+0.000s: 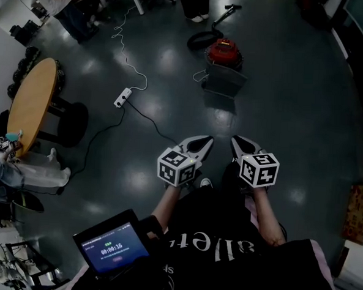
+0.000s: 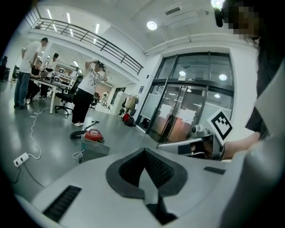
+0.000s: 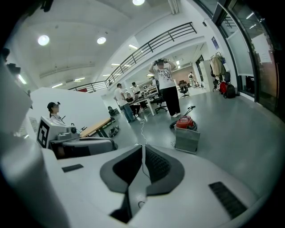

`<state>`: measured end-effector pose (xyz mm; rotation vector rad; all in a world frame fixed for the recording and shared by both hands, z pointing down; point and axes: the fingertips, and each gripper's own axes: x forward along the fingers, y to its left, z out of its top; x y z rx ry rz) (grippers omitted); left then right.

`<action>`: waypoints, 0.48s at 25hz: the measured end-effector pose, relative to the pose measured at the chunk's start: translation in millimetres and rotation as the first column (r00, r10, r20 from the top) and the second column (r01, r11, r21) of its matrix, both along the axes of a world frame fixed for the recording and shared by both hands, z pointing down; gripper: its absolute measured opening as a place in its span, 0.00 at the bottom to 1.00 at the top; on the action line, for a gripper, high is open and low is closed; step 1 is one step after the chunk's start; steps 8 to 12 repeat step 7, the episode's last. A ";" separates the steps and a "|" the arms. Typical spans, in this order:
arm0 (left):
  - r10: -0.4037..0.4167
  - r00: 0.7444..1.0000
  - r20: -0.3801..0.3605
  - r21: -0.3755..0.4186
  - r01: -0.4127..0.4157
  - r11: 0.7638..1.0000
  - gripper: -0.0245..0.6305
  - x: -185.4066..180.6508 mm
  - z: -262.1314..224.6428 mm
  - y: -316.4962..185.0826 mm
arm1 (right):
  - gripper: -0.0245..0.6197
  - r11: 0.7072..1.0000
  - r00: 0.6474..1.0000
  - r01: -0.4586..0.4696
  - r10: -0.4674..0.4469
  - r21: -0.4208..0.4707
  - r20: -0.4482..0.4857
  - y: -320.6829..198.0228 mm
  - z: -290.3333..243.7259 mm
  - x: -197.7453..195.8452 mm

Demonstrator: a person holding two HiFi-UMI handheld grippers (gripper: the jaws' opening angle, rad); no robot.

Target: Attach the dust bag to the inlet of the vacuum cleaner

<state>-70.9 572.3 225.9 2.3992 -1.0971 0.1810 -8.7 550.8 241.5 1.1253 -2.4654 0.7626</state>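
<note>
Grey-padded jaws of the left gripper [image 1: 202, 142] are pressed together with nothing between them; same for the right gripper [image 1: 237, 140]. The two are held side by side, tips near each other, low in front of the person, both pointing across the dark glossy floor [image 1: 282, 104].

Well apart from both, farther out on the floor: red vacuum cleaner [image 1: 225, 52], black hose [image 1: 199, 39] curled beside it. Dust bag [image 1: 223, 80], grey and boxy, stands just in front of the vacuum, on its near side; whether they touch cannot be told.

Off left: white power strip [image 1: 122, 97], wooden table [image 1: 30, 104]. A standing person [image 3: 165, 87] beyond the vacuum.
</note>
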 end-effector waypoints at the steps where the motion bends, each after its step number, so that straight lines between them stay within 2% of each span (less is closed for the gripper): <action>1: 0.000 1.000 -0.001 -0.001 0.000 1.000 0.04 0.1 1.0 0.2 | 0.10 1.000 1.000 0.000 0.000 -0.001 -0.001 0.6 1.3 0.1; 12: 0.010 1.000 -0.003 -0.001 -0.010 1.000 0.04 6.3 4.8 3.4 | 0.10 1.000 1.000 0.002 -0.002 -0.010 -0.009 6.9 8.7 3.6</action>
